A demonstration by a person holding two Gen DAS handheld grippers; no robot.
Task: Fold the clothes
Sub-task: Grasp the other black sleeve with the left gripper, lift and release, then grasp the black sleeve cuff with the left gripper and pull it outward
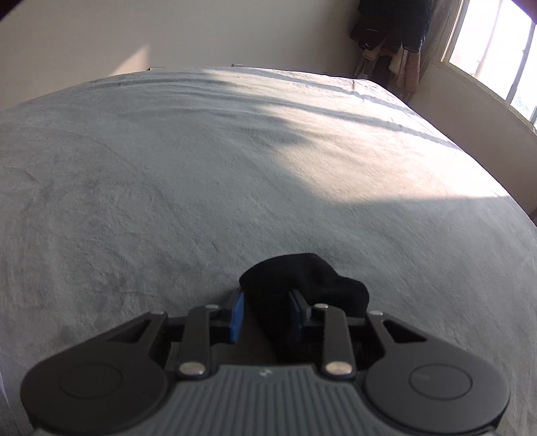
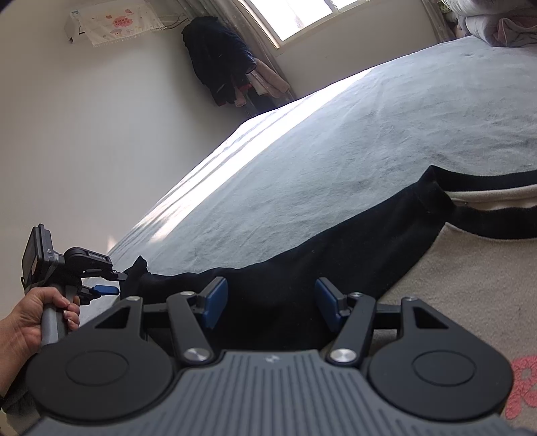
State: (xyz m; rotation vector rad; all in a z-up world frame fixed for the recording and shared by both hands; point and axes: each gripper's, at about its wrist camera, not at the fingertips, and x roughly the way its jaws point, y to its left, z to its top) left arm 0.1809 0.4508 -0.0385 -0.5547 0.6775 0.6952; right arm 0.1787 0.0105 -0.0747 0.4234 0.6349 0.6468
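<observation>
The left gripper (image 1: 265, 313) pinches the black cuff (image 1: 302, 285) of a beige garment (image 2: 470, 285) that lies flat on the bed (image 1: 235, 167). The right gripper (image 2: 272, 298) stands open over the black sleeve (image 2: 302, 255) right ahead of it. Folding looks barely begun: the body still lies spread beside the right gripper.

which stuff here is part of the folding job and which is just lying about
In the job: black sleeve of the beige garment, left tongs clamped on its cuff, right tongs over it.
Lying about: hanging clothes, bedding pile, wall cover.
</observation>
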